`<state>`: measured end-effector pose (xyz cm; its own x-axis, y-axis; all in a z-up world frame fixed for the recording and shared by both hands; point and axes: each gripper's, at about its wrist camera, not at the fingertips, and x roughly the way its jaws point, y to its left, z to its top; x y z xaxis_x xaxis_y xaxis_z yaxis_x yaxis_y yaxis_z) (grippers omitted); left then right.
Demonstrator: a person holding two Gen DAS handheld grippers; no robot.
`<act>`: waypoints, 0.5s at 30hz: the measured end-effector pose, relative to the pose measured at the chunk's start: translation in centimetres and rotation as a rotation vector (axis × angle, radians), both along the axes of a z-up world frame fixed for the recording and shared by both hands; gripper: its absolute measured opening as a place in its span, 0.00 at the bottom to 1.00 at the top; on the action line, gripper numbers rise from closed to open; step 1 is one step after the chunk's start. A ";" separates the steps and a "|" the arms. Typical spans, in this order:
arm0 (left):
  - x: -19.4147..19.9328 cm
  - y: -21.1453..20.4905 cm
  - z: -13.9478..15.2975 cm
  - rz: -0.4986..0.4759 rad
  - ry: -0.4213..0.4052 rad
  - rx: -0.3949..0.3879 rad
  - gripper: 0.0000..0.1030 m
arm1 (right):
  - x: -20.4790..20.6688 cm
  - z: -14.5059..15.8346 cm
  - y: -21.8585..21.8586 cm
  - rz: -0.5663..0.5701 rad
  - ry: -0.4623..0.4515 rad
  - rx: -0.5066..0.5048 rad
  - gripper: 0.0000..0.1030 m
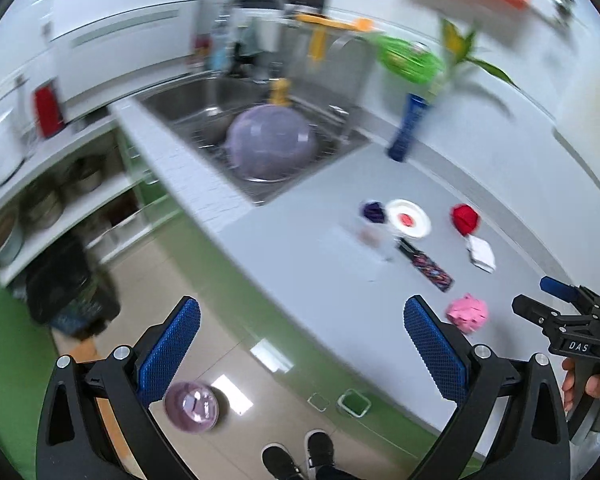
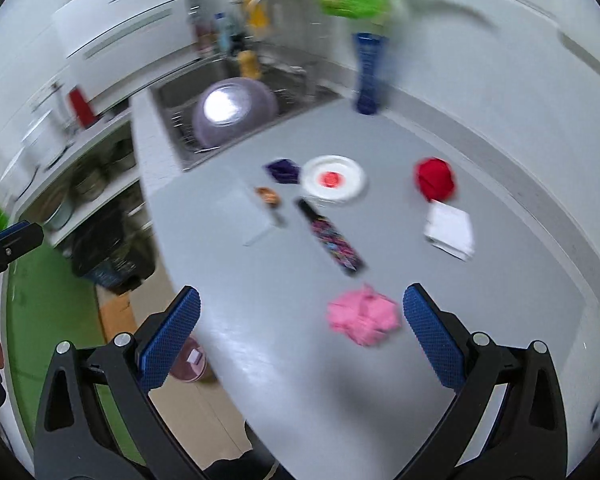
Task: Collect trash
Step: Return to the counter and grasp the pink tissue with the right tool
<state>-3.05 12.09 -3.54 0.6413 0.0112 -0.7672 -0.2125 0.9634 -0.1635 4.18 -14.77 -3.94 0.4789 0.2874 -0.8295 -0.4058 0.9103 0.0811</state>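
Note:
Scraps lie on the grey countertop [image 2: 380, 380]: a crumpled pink paper [image 2: 362, 316] [image 1: 467, 313], a red wad [image 2: 435, 179] [image 1: 465, 218], a purple wad [image 2: 283, 170] [image 1: 373, 211], a folded white napkin [image 2: 450, 230] [image 1: 481, 254], a dark colourful wrapper [image 2: 332, 238] [image 1: 428, 266] and a small brown scrap [image 2: 268, 195]. My right gripper [image 2: 300, 332] is open and empty, with the pink paper just ahead between its fingers. My left gripper [image 1: 300, 344] is open and empty, out over the floor beside the counter edge. A black-bagged bin [image 1: 66, 290] [image 2: 108, 250] stands on the floor.
A white plate [image 2: 334, 178] with a red spot sits mid-counter. A clear sheet [image 2: 252, 216] lies beside it. A sink [image 1: 204, 96] holds a purple bowl [image 1: 266, 146]. A blue vase [image 2: 367, 76] with a plant stands by the wall. A pink round container [image 1: 192, 406] sits on the floor.

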 end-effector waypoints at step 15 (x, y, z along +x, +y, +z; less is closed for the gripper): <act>5.9 -7.8 -0.8 -0.227 0.034 0.050 0.95 | 1.1 0.4 -8.1 -0.105 -0.014 0.013 0.97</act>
<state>2.86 4.30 -4.31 0.6055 -0.0916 -0.7906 0.0062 0.9939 -0.1104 5.28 -22.87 -3.52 0.5186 0.2455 -0.8190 -0.3091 0.9469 0.0881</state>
